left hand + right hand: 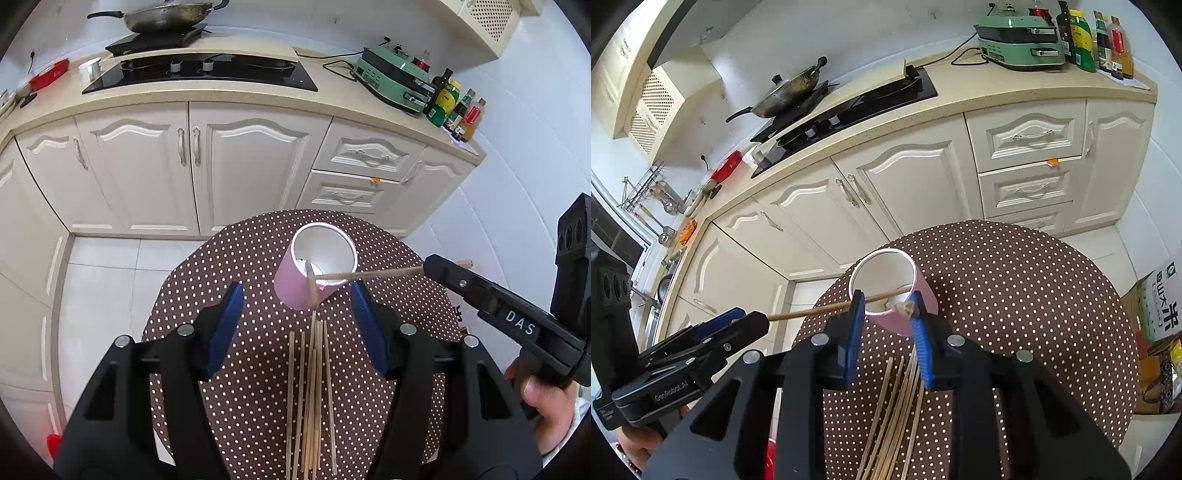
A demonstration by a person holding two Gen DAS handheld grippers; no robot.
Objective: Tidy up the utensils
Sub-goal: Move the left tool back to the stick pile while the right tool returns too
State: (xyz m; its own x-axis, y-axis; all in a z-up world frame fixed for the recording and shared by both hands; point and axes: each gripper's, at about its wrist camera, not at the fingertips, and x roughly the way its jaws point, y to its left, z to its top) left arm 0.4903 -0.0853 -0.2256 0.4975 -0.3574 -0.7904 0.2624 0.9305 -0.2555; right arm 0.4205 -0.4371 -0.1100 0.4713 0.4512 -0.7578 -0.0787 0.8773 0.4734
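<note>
Left view, cup: pink cup (295,291) upright on the dotted counter (240,369), framed between the fingers of the left gripper (296,286).
Left view, left gripper: spread wide, holding nothing.
Left view, stick: the stick (373,274) runs level from the cup's mouth rightward to the tip of the right gripper (430,264), the nearer one.
Left view, loose sticks: the loose sticks (314,387) lie on the near side of the cup, pointing toward it.
Right view, right gripper: fingers partly apart over the cup; the stick crosses sideways at their tips. Whether it is pinched, I cannot tell.
Next move: probably tipping the stick into the cup.

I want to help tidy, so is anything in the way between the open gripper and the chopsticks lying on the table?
No. The left gripper hangs open over the loose chopsticks, nothing between. Toward the pink cup, the right gripper pokes a held chopstick into its mouth.
</note>
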